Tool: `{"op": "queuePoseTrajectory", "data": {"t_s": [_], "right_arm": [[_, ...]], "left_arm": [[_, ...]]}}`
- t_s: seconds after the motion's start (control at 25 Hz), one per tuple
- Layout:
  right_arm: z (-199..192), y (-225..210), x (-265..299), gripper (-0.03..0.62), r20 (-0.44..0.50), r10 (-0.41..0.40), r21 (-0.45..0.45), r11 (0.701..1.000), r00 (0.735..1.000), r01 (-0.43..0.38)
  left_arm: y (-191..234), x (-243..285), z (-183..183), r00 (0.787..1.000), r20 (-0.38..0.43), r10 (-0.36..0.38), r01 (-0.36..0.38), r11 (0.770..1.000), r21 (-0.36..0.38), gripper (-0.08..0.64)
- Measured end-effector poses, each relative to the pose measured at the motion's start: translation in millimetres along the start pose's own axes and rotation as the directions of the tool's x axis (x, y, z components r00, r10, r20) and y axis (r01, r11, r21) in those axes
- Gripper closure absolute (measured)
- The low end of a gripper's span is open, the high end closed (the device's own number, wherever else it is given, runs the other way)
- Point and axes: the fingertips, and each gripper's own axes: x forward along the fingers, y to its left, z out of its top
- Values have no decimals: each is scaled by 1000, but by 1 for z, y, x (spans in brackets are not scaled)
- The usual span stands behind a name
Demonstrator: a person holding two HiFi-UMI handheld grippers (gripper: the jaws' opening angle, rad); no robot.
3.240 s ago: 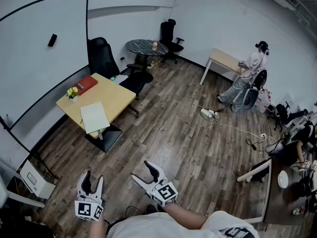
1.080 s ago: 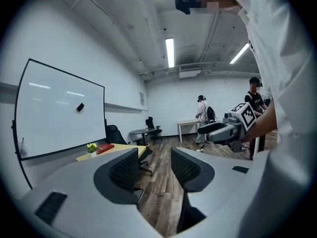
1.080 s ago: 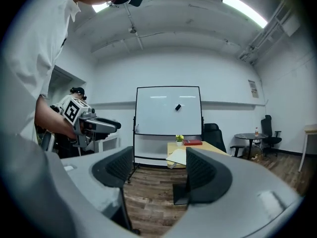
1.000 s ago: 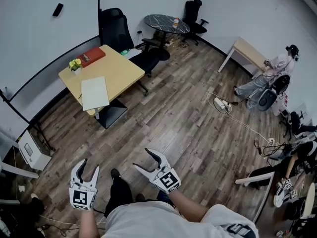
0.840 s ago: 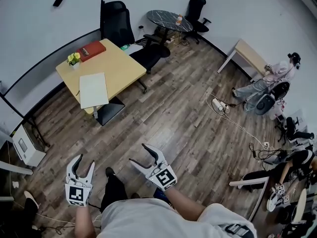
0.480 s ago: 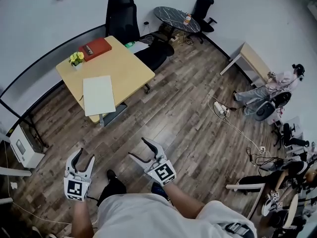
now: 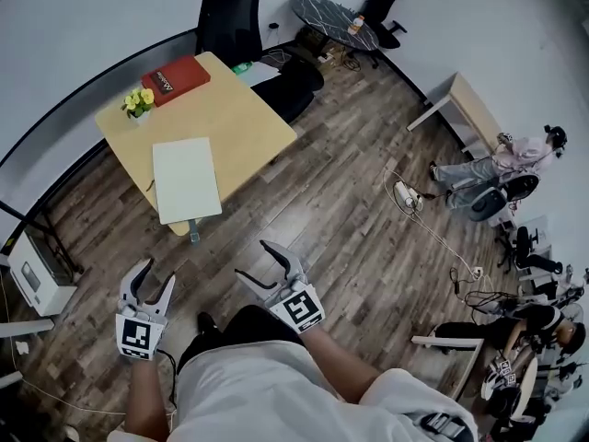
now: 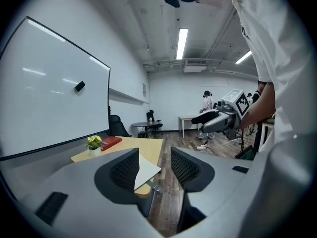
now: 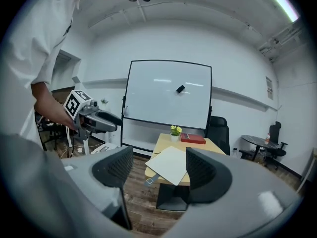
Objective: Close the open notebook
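Your left claw (image 7: 153,279) hangs low at your left side, jaws spread with only open air between them, well apart from the work. Ahead stands the surface (image 7: 253,122). At its far left corner sit a small potted plant (image 7: 138,102) and a red book (image 7: 175,80), both apart from the notebook (image 7: 186,179). That lies flat along the near edge, towards the near corner, and its nearest end seems to jut a little past the edge. From here it reads as one thin white slab; you cannot make out the fold or which side is the loose cover. Expect it to be light, with limp pages and a cover that bends, and smooth enough to skate across the surface if pushed sideways. You would do well to pin one half with a flat jaw and pinch the free outer edge of the other half near its middle, so the leaf swings over without buckling. The jutting end should give a jaw room to slip beneath. Your right claw (image 7: 250,259) is likewise spread wide and empty, out over the floor, not yet within reach
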Motion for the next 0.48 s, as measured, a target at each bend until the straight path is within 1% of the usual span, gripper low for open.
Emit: {"op": "queuePoseTrajectory", "data": {"t_s": [0.08, 0.16, 0.24, 0.32, 0.48], "right_arm": [[-9, -5, 13, 253, -23, 16, -17, 1000, 1000, -17], [-22, -8, 28, 253, -51, 49, -33, 998, 998, -50], [-34, -13, 45, 254, -74, 84, -51, 995, 994, -88], [-47, -22, 63, 254, -98, 115, -77, 989, 989, -122], [-80, -44, 104, 255, -175, 172, -119, 974, 969, -194]], "left_arm": [[8, 9, -8, 1000, -31, 0, 1, 999, 42, 360], [12, 21, -18, 997, -79, -10, 19, 994, 110, 360], [14, 38, -29, 991, -133, -25, 50, 981, 188, 360], [20, 57, -39, 983, -181, -34, 79, 965, 250, 360], [39, 98, -61, 962, -272, -33, 123, 939, 321, 360]]}}
